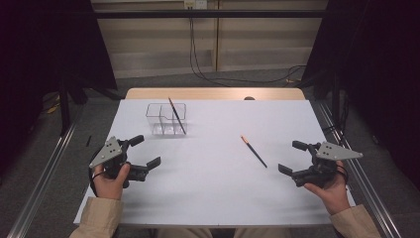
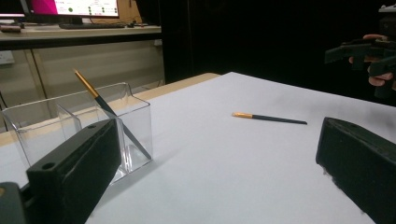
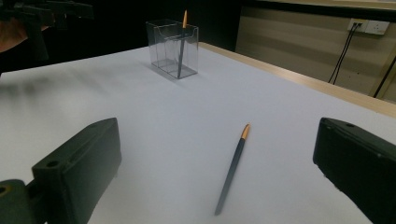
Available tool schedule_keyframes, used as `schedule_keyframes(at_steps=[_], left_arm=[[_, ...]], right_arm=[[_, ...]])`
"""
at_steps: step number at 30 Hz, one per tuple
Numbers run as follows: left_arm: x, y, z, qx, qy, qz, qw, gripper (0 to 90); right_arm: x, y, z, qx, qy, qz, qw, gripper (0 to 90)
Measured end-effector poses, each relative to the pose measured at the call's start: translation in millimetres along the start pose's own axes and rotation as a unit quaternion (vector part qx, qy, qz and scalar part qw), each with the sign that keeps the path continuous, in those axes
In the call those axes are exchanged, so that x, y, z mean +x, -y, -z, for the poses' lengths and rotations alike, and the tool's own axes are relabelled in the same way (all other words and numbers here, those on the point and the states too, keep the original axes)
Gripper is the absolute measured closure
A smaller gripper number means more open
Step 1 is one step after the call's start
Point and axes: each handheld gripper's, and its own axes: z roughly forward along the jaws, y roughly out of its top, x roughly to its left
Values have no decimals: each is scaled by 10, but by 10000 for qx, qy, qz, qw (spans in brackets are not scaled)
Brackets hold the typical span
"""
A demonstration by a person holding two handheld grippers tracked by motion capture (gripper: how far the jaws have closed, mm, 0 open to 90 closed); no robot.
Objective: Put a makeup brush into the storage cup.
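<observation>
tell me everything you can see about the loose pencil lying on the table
The pencil is thin with a dark body and an orange end, and looks like painted wood. It lies flat on the white table, apart from the clear box, orange end pointing toward the far side. Nothing touches it; the right gripper is nearest, open, off to its side.

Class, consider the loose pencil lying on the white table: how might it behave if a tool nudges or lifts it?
The pencil looks thin and straight, so probably stiff and light. Lying flat on the smooth table, it may roll if nudged sideways.
</observation>
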Motion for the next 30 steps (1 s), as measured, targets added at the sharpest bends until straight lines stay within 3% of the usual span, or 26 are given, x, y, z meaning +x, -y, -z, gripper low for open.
schedule_keyframes(at_steps=[19, 23, 28, 30], left_arm=[[-1, -7, 27, -56, 63, -23, 10000, 0], [-1, -25, 18, -153, 109, 31, 9998, 0], [-5, -15, -11, -106, 132, 27, 9999, 0], [5, -23, -13, -93, 134, -48, 9999, 0]], right_arm=[[-43, -6, -78, 63, 130, -127, 9998, 4], [-26, -35, -131, 74, 138, -93, 9998, 4], [-31, -52, -207, 131, 159, -159, 9997, 4], [-38, -62, -238, 150, 189, -191, 9995, 4]])
